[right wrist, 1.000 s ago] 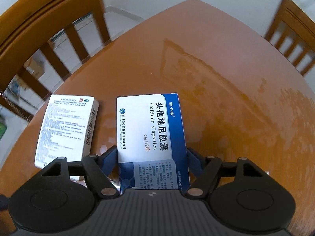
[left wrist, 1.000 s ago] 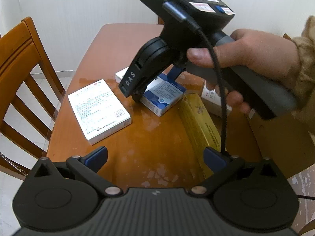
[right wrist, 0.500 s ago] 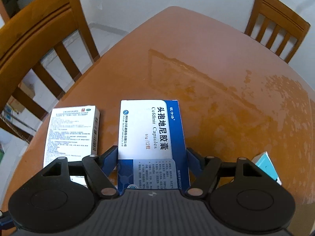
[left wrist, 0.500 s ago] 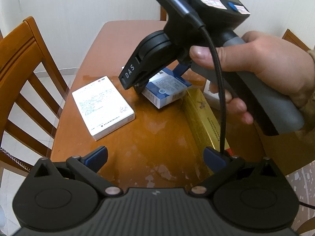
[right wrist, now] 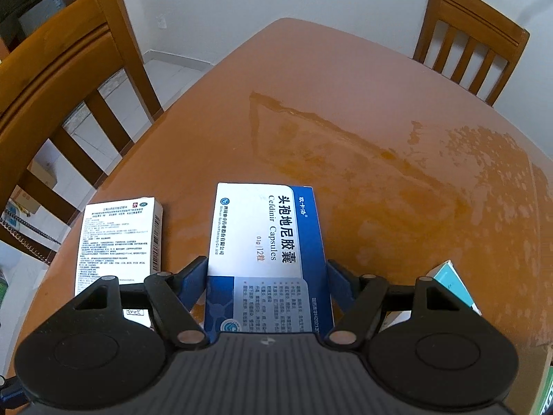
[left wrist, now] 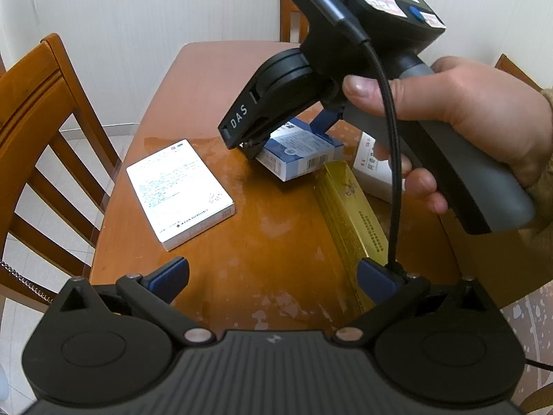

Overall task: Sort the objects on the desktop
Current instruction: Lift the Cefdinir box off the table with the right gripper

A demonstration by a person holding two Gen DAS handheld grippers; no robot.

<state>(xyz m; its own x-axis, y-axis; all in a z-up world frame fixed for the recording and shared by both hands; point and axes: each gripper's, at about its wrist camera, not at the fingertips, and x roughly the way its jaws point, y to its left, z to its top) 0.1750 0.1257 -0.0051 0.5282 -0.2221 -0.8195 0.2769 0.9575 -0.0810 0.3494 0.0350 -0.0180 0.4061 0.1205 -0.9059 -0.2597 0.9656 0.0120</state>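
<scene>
A blue-and-white Cefdinir capsule box [right wrist: 266,242] sits between the blue pads of my right gripper [right wrist: 266,278], which is shut on its two long sides. In the left wrist view a hand [left wrist: 466,110] carries that right gripper [left wrist: 293,138], with the blue-and-white box [left wrist: 300,152] tilted just over the wooden table [left wrist: 269,235]. My left gripper [left wrist: 273,276] hangs open near the table's front edge with nothing between its fingers. A white medicine box [left wrist: 179,190] lies flat to the left. A long gold box [left wrist: 349,214] runs along the right.
Another white box with red print [left wrist: 369,159] lies behind the gold one, partly hidden by the hand. A teal-and-white box [right wrist: 452,283] peeks out at the right. Wooden chairs [left wrist: 41,131] [right wrist: 470,34] stand at the left side and far end. A cable [left wrist: 390,159] hangs from the right gripper.
The right gripper has risen a little and rolled with the blue-and-white box still in it. More of the far table and chair now shows in its view. My left gripper stayed put.
</scene>
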